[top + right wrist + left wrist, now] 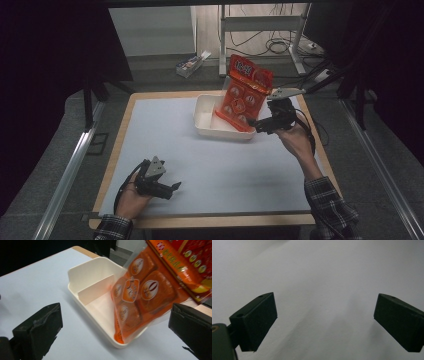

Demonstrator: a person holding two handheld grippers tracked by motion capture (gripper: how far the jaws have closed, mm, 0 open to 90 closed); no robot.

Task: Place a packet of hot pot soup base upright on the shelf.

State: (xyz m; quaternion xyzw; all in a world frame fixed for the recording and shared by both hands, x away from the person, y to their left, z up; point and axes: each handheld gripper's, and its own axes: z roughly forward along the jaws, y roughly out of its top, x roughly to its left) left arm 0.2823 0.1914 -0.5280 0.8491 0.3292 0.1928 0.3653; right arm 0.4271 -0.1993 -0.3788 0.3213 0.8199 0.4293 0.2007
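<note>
just ahead of the right gripper [261, 125], jaws spread, orange snack bag [245, 95] leans upright in white bin [210, 118]. left gripper [170, 189] spread, empty, low over desk [200, 165].

I count one bag [246, 91], one tray [210, 120] at twelve o'clock, and two grippers: left [170, 190], right [257, 125].

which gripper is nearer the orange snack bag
Right. The right gripper sits open just beside the orange snack bag; the left gripper rests open at the table's near-left, far away.
</note>
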